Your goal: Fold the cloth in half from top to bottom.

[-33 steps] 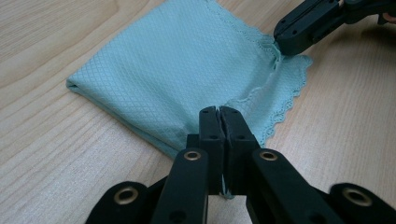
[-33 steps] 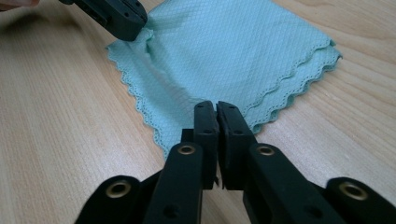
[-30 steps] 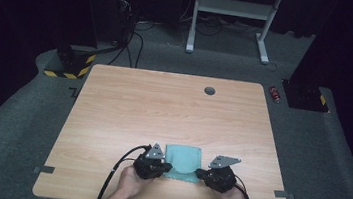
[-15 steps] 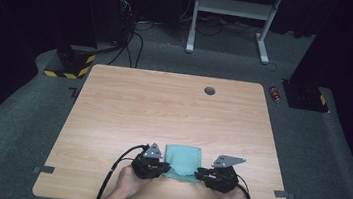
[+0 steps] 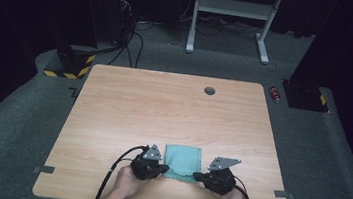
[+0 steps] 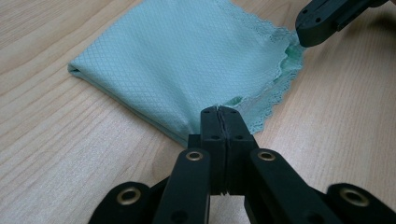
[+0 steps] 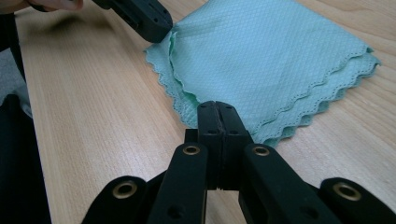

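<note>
A folded mint-green cloth [image 5: 182, 159] with scalloped edges lies flat near the front edge of the wooden table [image 5: 163, 108]. My left gripper [image 5: 165, 168] pinches its front left corner. In the left gripper view the jaws [image 6: 219, 111] meet on the cloth's [image 6: 187, 56] edge, having just closed. My right gripper [image 5: 197, 175] holds the front right corner. In the right gripper view its jaws [image 7: 217, 106] have just closed on the layered edge of the cloth [image 7: 261, 56]. Each gripper view shows the other gripper's tip on the far corner: [image 6: 317, 23], [image 7: 149, 21].
A round grommet hole [image 5: 209, 90] sits near the table's far edge. Tape marks [image 5: 43, 169] lie on the floor at both front corners. A small red object [image 5: 276, 95], a white desk frame [image 5: 235, 8] and a yellow-black striped base [image 5: 67, 69] are on the floor behind.
Both hands stay where they were at the cloth's front corners. The cloth has not visibly moved.
</note>
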`<state>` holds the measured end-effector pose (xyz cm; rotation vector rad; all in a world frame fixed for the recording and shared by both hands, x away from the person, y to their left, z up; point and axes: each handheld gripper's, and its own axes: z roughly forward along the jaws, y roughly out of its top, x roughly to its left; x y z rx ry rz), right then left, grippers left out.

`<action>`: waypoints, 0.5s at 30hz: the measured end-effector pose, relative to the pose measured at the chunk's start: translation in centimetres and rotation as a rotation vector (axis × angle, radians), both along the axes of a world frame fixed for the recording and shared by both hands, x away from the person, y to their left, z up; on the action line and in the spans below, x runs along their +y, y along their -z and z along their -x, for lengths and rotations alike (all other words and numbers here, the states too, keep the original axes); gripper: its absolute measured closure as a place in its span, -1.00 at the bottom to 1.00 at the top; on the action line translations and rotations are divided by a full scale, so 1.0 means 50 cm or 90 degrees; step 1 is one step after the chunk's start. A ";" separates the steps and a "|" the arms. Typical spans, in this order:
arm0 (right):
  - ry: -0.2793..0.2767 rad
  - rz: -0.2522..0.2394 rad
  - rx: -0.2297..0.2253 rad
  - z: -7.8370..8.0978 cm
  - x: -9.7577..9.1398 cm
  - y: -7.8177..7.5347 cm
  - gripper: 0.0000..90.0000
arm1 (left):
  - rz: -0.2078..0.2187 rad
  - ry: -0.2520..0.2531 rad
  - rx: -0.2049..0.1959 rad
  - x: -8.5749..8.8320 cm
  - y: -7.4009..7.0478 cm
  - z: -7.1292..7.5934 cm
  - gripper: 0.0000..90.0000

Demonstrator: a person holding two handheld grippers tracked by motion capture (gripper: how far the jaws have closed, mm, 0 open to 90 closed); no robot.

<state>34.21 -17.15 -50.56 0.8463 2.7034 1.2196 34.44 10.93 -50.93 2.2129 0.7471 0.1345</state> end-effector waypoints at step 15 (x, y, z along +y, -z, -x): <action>0.025 -0.048 -0.011 0.001 -0.011 -0.011 0.81 | 0.054 -0.013 0.009 0.023 -0.012 0.013 0.70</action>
